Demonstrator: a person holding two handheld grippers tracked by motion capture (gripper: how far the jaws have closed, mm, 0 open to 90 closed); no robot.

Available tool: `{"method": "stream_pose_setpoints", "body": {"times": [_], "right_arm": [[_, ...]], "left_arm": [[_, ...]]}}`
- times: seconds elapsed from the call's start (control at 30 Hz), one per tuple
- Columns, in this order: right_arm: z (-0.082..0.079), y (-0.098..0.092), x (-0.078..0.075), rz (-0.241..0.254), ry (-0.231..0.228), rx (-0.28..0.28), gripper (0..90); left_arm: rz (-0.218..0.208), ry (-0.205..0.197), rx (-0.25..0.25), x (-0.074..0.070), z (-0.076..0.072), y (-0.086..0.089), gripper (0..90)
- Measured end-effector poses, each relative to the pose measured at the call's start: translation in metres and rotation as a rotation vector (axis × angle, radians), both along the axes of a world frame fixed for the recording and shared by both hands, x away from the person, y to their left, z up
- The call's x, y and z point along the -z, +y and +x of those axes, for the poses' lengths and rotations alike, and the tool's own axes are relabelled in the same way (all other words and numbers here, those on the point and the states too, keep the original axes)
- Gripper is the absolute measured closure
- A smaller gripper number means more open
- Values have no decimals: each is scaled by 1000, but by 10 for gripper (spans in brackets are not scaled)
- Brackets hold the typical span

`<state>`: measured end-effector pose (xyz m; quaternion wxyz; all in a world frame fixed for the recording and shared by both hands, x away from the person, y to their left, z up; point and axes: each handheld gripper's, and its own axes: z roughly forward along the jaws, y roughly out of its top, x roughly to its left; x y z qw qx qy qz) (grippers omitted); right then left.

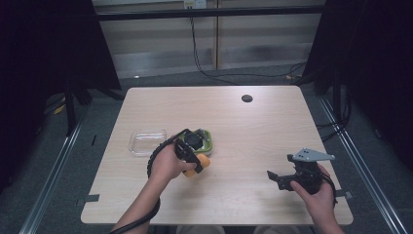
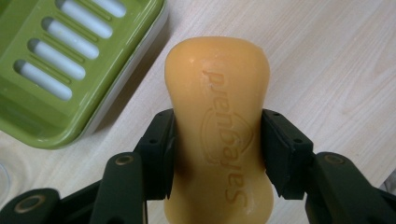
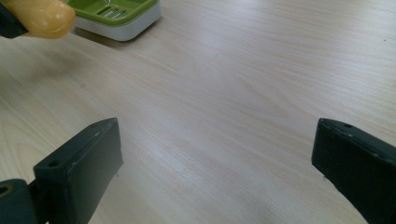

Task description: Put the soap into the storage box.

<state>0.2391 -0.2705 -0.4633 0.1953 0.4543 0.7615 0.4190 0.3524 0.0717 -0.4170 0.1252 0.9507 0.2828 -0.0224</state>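
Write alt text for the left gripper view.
The left gripper clamps an orange bar of soap at its narrow waist between two black jaws, just above a pale wooden table. A green slotted soap dish sits on the table at the upper left, beside the soap and apart from it.
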Motion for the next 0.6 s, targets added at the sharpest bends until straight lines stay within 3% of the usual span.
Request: {"method": "stream_pose_setpoints", "body": {"times": [0.17, 0.43, 0.6], "right_arm": [[0, 0, 0, 0, -1, -3, 14], [0, 0, -1, 4, 1, -1, 14], [0, -1, -1, 4, 1, 0, 14]], "left_arm": [[-17, -9, 25, -4, 3, 2, 494], [-14, -3, 34, -13, 8, 5, 494], [-36, -15, 25, -17, 9, 6, 494]]}}
